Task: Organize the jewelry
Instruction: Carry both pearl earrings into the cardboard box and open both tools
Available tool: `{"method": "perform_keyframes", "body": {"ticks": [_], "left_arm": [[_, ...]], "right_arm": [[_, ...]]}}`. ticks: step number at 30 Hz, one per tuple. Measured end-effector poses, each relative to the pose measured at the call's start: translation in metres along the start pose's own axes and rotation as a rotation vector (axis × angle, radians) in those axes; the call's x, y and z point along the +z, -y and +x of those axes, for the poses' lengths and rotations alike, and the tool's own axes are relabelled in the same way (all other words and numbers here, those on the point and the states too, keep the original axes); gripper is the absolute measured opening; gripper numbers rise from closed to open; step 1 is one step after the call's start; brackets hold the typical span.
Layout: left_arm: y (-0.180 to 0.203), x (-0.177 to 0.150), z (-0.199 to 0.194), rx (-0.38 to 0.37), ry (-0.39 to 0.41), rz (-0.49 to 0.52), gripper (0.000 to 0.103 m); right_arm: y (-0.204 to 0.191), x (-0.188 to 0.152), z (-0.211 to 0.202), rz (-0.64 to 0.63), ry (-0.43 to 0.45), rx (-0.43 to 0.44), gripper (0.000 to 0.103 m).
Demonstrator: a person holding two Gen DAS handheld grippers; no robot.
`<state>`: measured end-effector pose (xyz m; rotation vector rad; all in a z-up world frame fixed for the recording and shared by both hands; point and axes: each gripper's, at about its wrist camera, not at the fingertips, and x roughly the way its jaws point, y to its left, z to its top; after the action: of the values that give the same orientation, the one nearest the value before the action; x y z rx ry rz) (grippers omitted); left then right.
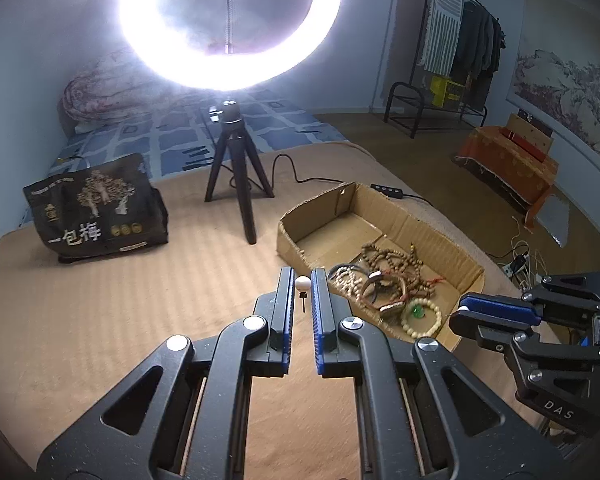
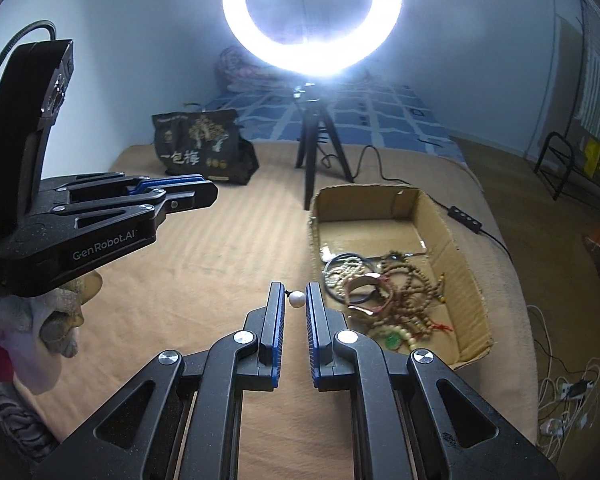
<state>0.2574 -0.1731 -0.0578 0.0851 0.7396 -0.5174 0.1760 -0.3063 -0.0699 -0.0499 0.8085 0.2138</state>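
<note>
Hand-held gripper [image 1: 303, 280] around pearl earring [image 1: 302, 285]

Ring light [image 1: 219, 24] cut off at top; tangled jewelry [image 2: 384, 296] strands indistinguishable.

On the bed [image 1: 119, 300], the cardboard box [image 1: 432, 232] lies to the right with the jewelry [image 1: 384, 280] heaped in its near end, the ring light's tripod [image 1: 235, 176] stands behind it to the left, and the bag [image 1: 95, 208] sits farther left.
</note>
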Motion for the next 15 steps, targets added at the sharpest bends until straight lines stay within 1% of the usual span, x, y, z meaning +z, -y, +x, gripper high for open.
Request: {"method": "perform_keyframes", "body": {"ticks": [5, 15], "left_arm": [[0.01, 0.012, 0.019, -0.005, -0.006, 0.005, 0.007], [0.033, 0.03, 0.061, -0.005, -0.035, 0.02, 0.007]], "right_arm": [[0.018, 0.003, 0.005, 0.028, -0.002, -0.021, 0.009], [0.057, 0.002, 0.025, 0.094, -0.038, -0.052, 0.009]]}}
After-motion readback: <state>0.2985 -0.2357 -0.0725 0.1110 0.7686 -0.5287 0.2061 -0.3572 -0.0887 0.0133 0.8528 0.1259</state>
